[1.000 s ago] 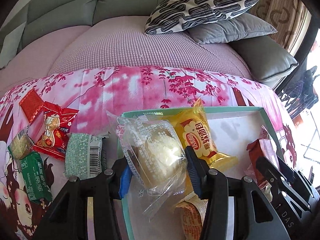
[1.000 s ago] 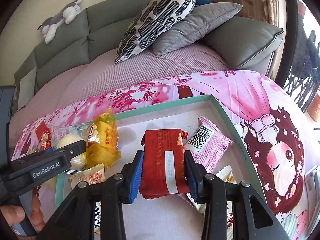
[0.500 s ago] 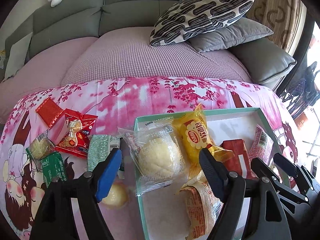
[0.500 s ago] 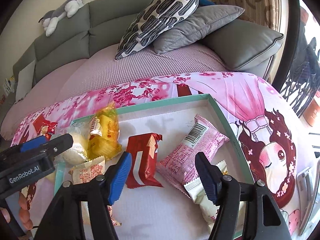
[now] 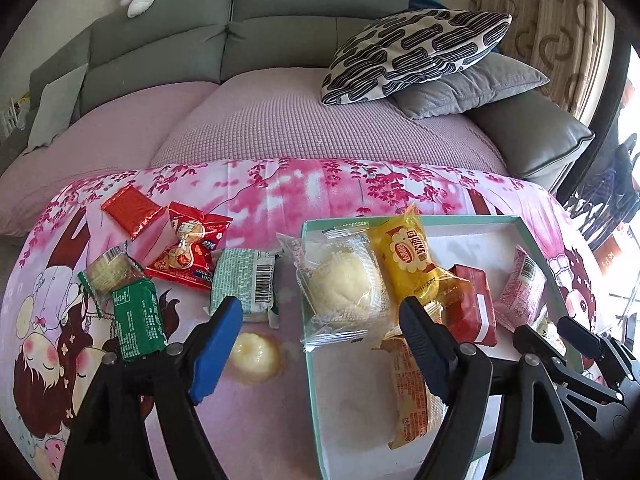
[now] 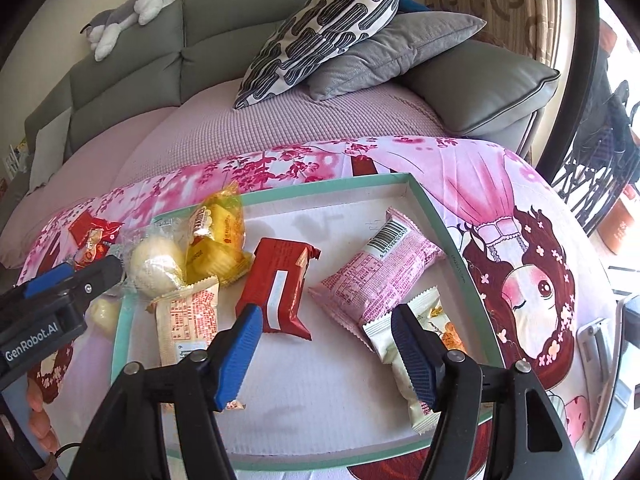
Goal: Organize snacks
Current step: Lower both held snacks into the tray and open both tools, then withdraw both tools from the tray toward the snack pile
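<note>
A shallow teal-rimmed box [image 5: 310,360] [image 6: 440,216] lies on the pink cartoon tablecloth. In it are a clear-wrapped bun [image 5: 340,284] [image 6: 156,264] overhanging the left rim, a yellow bread packet [image 5: 408,256], a red packet [image 6: 276,284], a pink packet [image 6: 380,272], an orange-printed packet [image 6: 188,324] and a white packet [image 6: 416,344]. My left gripper [image 5: 318,332] is open, just short of the bun, holding nothing. My right gripper [image 6: 326,324] is open over the box floor, its left pad beside the red packet's near end.
Loose snacks lie left of the box: a green packet [image 5: 138,316], a pale green packet [image 5: 244,280], two red packets [image 5: 188,248], a small biscuit pack [image 5: 110,268] and a jelly cup [image 5: 254,354]. A grey sofa with cushions [image 5: 416,56] stands behind the table.
My left gripper let go of the bun and my right let go of the red packet. Both jaws spread wide and pulled back from the box; both snacks now lie in it.
</note>
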A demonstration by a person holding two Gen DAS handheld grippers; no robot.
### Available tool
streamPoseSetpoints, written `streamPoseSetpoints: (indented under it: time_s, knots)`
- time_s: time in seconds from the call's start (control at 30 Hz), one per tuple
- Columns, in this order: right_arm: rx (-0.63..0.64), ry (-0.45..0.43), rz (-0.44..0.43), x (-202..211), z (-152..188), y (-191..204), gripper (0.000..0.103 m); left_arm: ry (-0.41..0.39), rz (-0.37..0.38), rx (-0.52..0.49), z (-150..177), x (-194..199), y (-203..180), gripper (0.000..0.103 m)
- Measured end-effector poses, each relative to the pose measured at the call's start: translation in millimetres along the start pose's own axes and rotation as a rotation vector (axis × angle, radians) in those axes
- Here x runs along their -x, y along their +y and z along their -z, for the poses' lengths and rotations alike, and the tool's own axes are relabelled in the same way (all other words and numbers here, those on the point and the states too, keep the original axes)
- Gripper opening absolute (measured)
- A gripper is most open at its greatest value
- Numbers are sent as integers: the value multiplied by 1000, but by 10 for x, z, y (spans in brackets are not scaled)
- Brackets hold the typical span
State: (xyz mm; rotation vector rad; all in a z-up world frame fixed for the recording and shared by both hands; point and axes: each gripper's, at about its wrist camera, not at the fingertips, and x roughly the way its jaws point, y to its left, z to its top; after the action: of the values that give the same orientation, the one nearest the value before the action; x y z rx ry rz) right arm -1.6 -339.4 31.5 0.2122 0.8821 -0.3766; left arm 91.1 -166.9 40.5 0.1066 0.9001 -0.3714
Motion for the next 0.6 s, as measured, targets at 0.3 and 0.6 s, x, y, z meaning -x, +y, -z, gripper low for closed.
streamPoseSetpoints:
  time_s: [0.3, 0.6]
  knots:
    - [-12, 49, 33, -77, 67, -23, 71, -8, -88, 11, 174, -41, 57, 81]
    - [-30, 73, 51, -113, 91, -57, 71, 9, -197, 17, 255, -114, 67, 81]
